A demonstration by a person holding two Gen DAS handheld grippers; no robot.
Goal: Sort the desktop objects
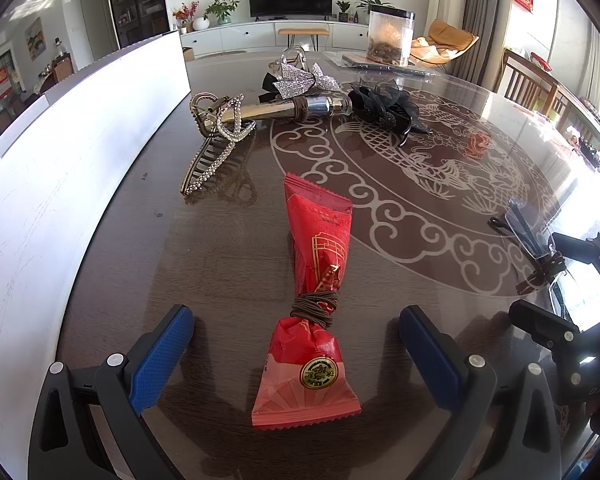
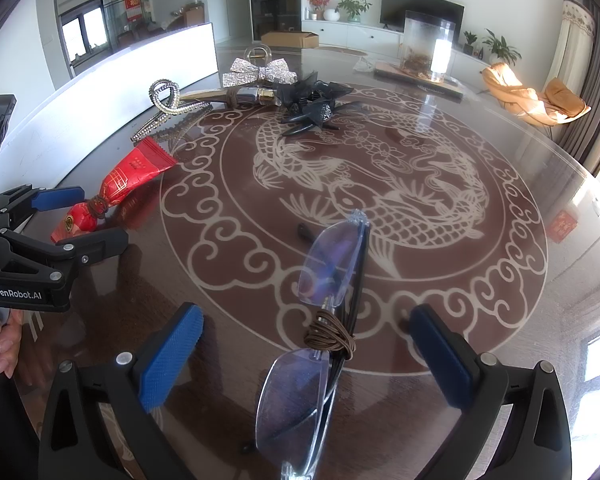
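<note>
While both sets of jaws stand wide, the right gripper [image 2: 304, 356] straddling the folded glasses [image 2: 320, 320] at six o'clock on the counter [image 2: 480, 240], closing could crack a lens.

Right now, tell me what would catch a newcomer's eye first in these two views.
In the left wrist view, a red snack packet cinched by a brown hair tie lies between the open left gripper pads. In the right wrist view, folded rimless glasses, also tied with a brown band, lie between the open right gripper pads. Farther back on the koi-patterned table, sparkly hair clips sit clustered.
</note>
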